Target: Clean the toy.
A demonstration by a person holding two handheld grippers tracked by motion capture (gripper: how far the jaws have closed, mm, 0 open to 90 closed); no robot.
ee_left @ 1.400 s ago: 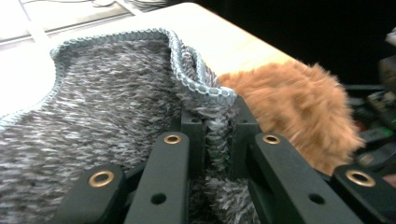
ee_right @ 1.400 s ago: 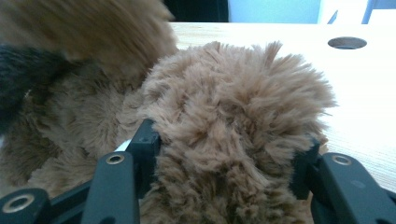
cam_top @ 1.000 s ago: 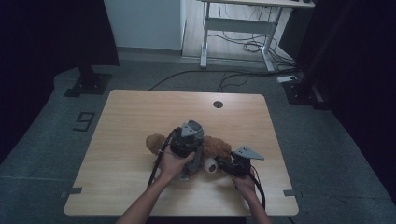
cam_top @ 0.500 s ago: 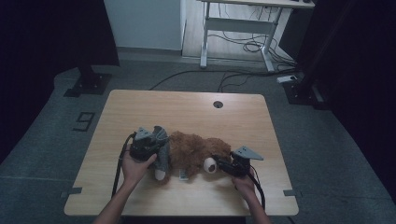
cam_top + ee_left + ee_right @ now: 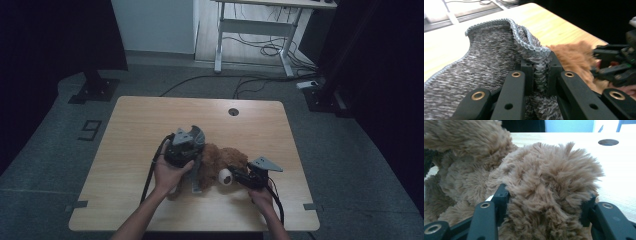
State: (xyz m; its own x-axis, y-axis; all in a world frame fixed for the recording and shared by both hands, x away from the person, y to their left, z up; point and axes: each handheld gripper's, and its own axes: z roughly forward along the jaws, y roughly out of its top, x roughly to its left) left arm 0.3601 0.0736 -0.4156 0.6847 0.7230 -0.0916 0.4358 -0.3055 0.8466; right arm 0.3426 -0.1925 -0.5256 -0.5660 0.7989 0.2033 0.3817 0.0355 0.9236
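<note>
A brown teddy bear (image 5: 227, 156) lies on the wooden table (image 5: 150, 115) near its front edge. My left gripper (image 5: 192, 150) is shut on the edge of a grey knit garment (image 5: 486, 57), pinching its blue-trimmed hem between the jaws (image 5: 540, 67). The garment (image 5: 196, 175) hangs against the bear's left side. My right gripper (image 5: 236, 175) is shut on a furry part of the bear (image 5: 544, 182), beside its white muzzle (image 5: 226, 176); the pads (image 5: 501, 193) press into the fur. In the left gripper view the bear's fur (image 5: 571, 56) and the right gripper (image 5: 616, 65) lie just beyond the garment.
A round cable hole (image 5: 233, 111) sits near the table's far edge. Behind the table stand a white desk frame (image 5: 250, 30) with floor cables (image 5: 260, 50) and two black stand bases (image 5: 92, 90). A "9" mark (image 5: 90, 130) is on the floor at left.
The left gripper swung out to the left with the grey garment, then came back right against the bear and a little higher. The right gripper and the bear stayed put.
</note>
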